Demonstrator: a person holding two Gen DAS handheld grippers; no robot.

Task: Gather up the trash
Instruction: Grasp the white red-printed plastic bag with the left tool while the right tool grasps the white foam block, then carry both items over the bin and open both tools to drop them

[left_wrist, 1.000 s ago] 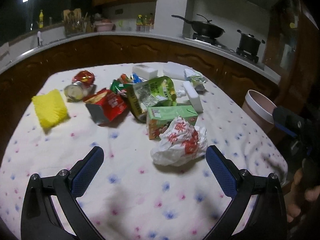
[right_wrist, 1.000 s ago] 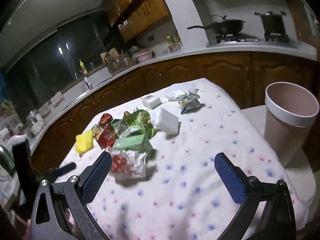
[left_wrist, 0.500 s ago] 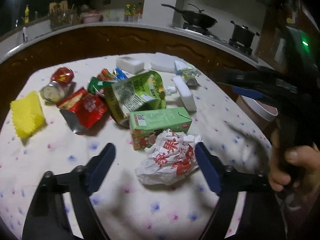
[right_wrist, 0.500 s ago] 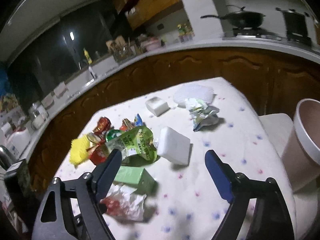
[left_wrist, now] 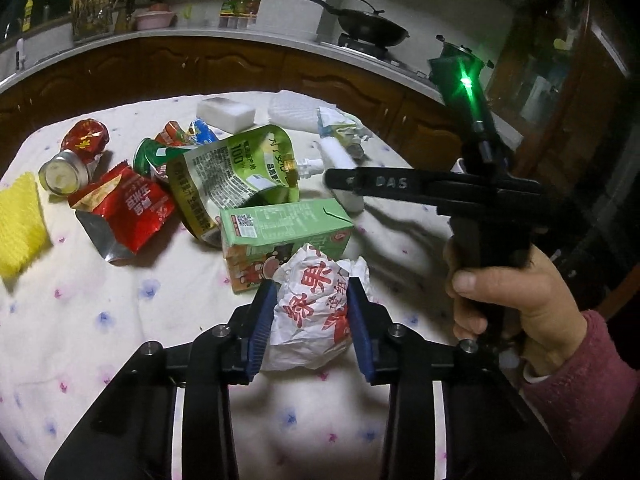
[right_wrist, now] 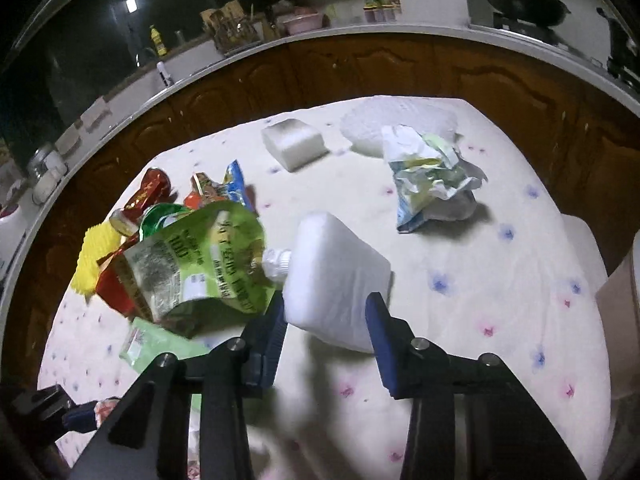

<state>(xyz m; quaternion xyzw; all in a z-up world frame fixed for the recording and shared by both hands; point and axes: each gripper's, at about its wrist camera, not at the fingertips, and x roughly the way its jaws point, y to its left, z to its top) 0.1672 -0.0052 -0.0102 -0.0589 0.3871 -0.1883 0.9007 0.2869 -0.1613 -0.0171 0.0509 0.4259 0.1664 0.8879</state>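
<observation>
Left gripper (left_wrist: 311, 326): jaws closing, blue pads flush against both flanks of the crumpled paper wrapper (left_wrist: 316, 312), which lies on the worktop (left_wrist: 120, 320) just in front of the green carton (left_wrist: 280, 232). Wrapper judged light, soft, crushable; a grip across its bulk suits. Right gripper (right_wrist: 326, 338): jaws closing around the white foam block (right_wrist: 334, 280), right pad not yet touching. Block judged light, springy, best held across its narrow sides

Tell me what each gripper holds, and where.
Left gripper is closing on the crumpled wrapper, across its sides. Right gripper is closing around the white block's near end.
</observation>
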